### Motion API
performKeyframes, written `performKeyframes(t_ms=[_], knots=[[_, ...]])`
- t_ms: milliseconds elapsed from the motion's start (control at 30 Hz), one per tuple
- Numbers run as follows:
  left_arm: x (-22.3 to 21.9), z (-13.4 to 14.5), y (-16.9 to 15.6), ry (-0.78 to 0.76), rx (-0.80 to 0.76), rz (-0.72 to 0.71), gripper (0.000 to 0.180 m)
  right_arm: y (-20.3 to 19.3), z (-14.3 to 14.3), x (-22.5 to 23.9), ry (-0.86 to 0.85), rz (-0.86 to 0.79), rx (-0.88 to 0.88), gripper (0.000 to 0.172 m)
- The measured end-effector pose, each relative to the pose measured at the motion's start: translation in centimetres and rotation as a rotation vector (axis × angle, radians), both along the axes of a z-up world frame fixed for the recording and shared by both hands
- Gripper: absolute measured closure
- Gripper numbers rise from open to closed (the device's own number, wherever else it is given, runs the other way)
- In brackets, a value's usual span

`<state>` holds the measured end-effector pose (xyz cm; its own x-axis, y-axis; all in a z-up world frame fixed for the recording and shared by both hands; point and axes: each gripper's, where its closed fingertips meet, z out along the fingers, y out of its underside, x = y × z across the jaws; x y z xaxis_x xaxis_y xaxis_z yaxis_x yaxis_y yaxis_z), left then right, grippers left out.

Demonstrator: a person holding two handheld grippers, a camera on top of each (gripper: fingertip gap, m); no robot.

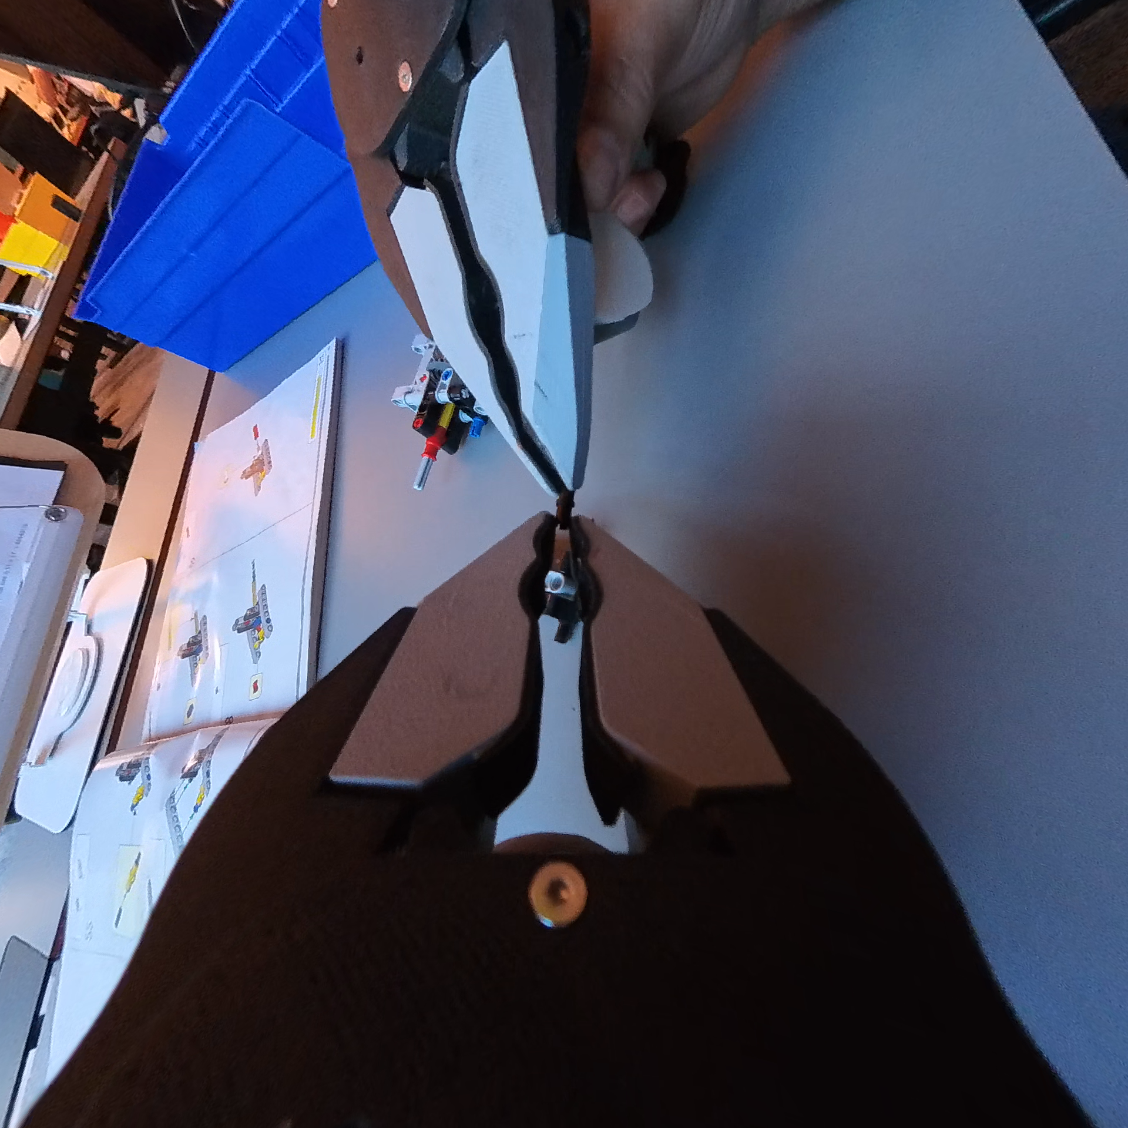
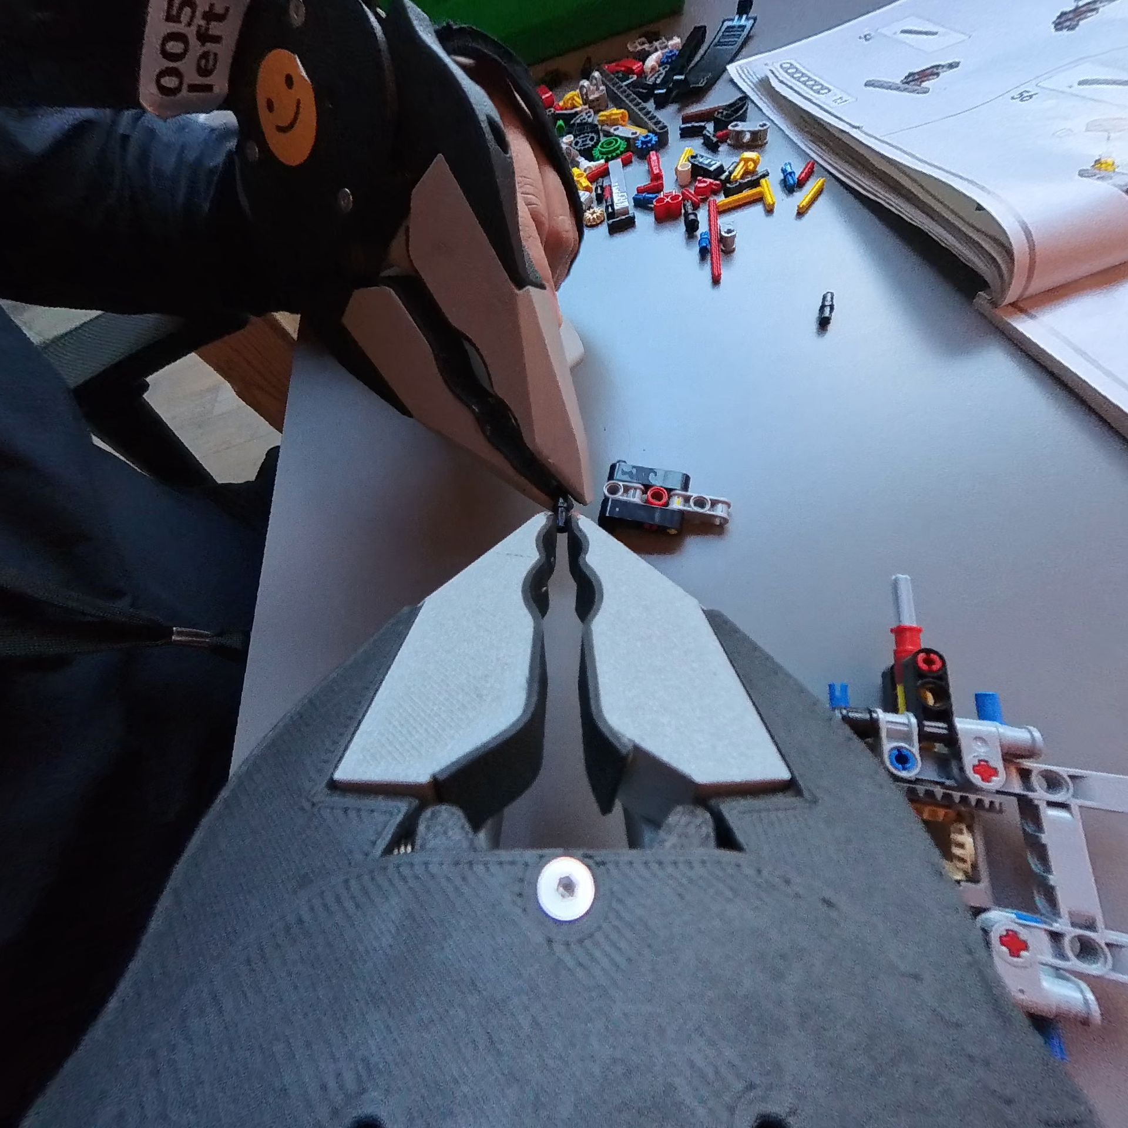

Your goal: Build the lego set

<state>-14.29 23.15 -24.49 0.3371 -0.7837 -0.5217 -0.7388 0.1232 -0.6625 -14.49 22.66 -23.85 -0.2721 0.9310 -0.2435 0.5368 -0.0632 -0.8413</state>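
Observation:
A small black pin (image 1: pixel 565 508) hangs in the air between both grippers, tip to tip above the grey table (image 1: pixel 854 427). My left gripper (image 1: pixel 564 520) is shut on one end of it. My right gripper (image 2: pixel 561 520) is shut on the other end of the pin (image 2: pixel 561 508). The right gripper comes in from the top of the left wrist view (image 1: pixel 569 482). The left gripper comes in from the upper left of the right wrist view (image 2: pixel 564 494). A small black and grey brick assembly (image 2: pixel 665 503) lies on the table just behind the tips.
A larger grey brick assembly (image 2: pixel 976 769) with a red axle lies at the right, also in the left wrist view (image 1: pixel 439 406). A pile of loose parts (image 2: pixel 659 152), a lone black pin (image 2: pixel 825 308), an open instruction booklet (image 2: pixel 976 152) and a blue bin (image 1: pixel 232 201) sit farther off. The table edge (image 2: pixel 268 549) runs at the left. Only a small space, under 4 cm, lies between the two pairs of fingers.

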Motion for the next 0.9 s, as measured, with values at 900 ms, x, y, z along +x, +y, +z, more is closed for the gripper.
performKeyframes(t_ms=[900], knots=[[0.16,0.55,0.11,-0.058,0.023,0.001,0.179,0.11,0.38,-0.19,0.032,-0.014,0.053,0.169]])
